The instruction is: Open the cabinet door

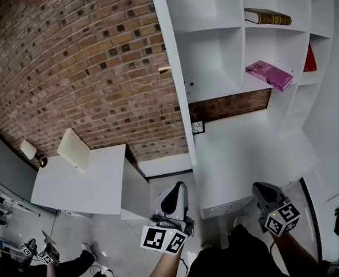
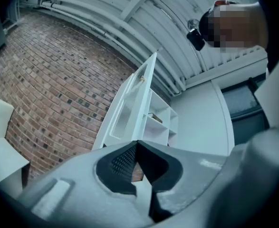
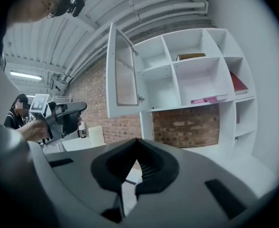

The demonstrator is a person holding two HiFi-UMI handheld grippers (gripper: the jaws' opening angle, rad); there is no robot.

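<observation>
The white cabinet hangs on the brick wall with its door swung wide open, seen edge-on, a small brass knob on its side. In the right gripper view the open door stands left of the bare shelf cells. My left gripper is low in the head view, below the door, shut and empty; its closed tips point up at the door. My right gripper is low at the right, well short of the cabinet, also shut on nothing.
A brown book, a pink book and a red book lie in the shelves. A white counter runs below the cabinet. A white table stands left. Another person holds grippers at the left.
</observation>
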